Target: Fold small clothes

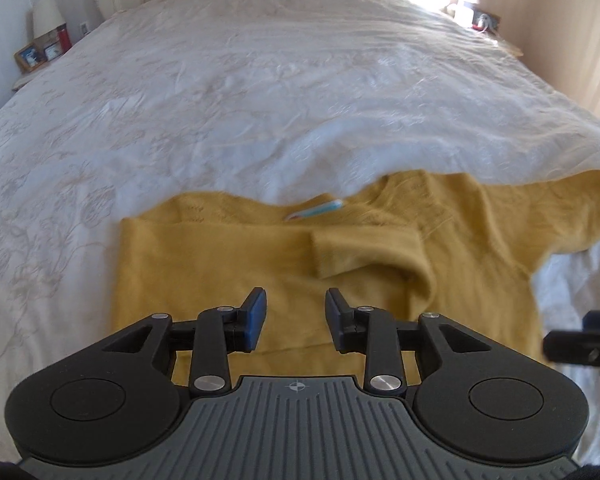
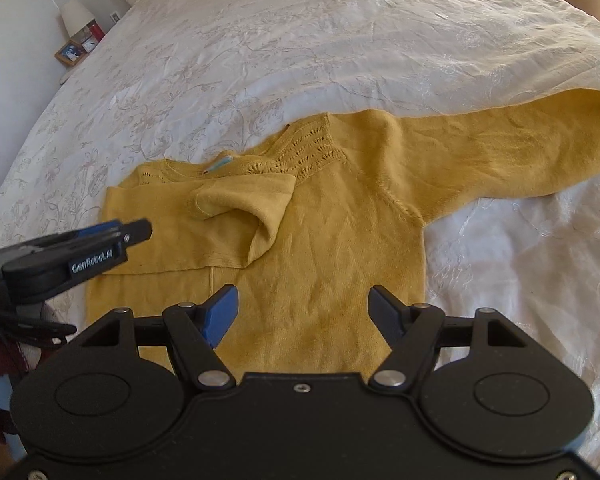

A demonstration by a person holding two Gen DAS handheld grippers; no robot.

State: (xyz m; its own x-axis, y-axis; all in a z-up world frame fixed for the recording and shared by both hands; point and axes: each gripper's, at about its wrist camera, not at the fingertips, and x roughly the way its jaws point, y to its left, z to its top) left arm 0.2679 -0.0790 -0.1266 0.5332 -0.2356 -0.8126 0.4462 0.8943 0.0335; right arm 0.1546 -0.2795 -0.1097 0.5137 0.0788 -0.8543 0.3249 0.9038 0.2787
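The yellow sweater (image 2: 332, 216) lies flat on the bed (image 2: 300, 40), close to the near edge, with its neck and label (image 2: 219, 165) turned toward the headboard. One sleeve (image 2: 240, 200) is already folded across the chest, its cuff resting just below the lace yoke, so that side of the garment now makes a straight edge. The other sleeve (image 2: 500, 156) lies stretched out toward the bed's right edge, which suggests that side is the one left to fold.

The left tongs (image 1: 296, 312) hang over the folded side of the body, a little below the folded cuff. Their jaws stand somewhat apart with nothing between them, only knit showing underneath; that looks like the posture of a tool that has let the cloth go, not one about to pinch. In the right wrist view they show side-on at the left of the garment.

The right tongs (image 2: 302, 316) stand wide apart above the lower middle of the sweater, also empty, tilted down at the fabric. They sit on the side nearer the outstretched sleeve, likely because that arm will take it next. The knit is soft and limp, so a pinch near the cuff or shoulder seam would probably carry the sleeve over cleanly.
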